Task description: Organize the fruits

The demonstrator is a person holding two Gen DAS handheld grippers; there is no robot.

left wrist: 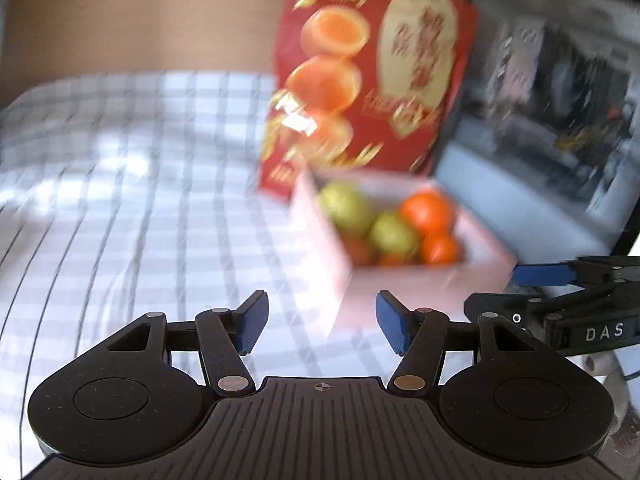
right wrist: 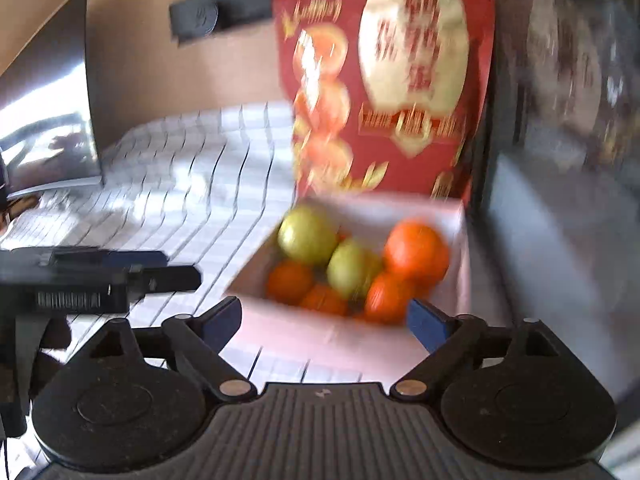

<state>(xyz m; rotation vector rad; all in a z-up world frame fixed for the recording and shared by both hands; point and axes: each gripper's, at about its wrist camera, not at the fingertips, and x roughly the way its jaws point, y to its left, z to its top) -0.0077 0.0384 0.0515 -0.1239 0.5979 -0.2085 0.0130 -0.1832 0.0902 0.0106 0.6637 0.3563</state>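
Note:
A white open box (left wrist: 324,236) (right wrist: 312,328) sits on the checked cloth and holds two green fruits (left wrist: 346,205) (right wrist: 307,234) and several oranges (left wrist: 427,212) (right wrist: 416,250). Its red lid (left wrist: 372,80) (right wrist: 384,80), printed with oranges, stands upright behind it. My left gripper (left wrist: 320,322) is open and empty, hovering left of and in front of the box. My right gripper (right wrist: 324,320) is open and empty, just in front of the box's near wall. Each gripper shows in the other's view: the right one (left wrist: 560,292), the left one (right wrist: 120,272). Both views are motion-blurred.
A white and grey checked cloth (left wrist: 120,184) (right wrist: 192,184) covers the table. A dark monitor (left wrist: 560,112) stands right of the box, another screen (right wrist: 48,120) at far left in the right wrist view. A tan wall (left wrist: 140,20) lies behind.

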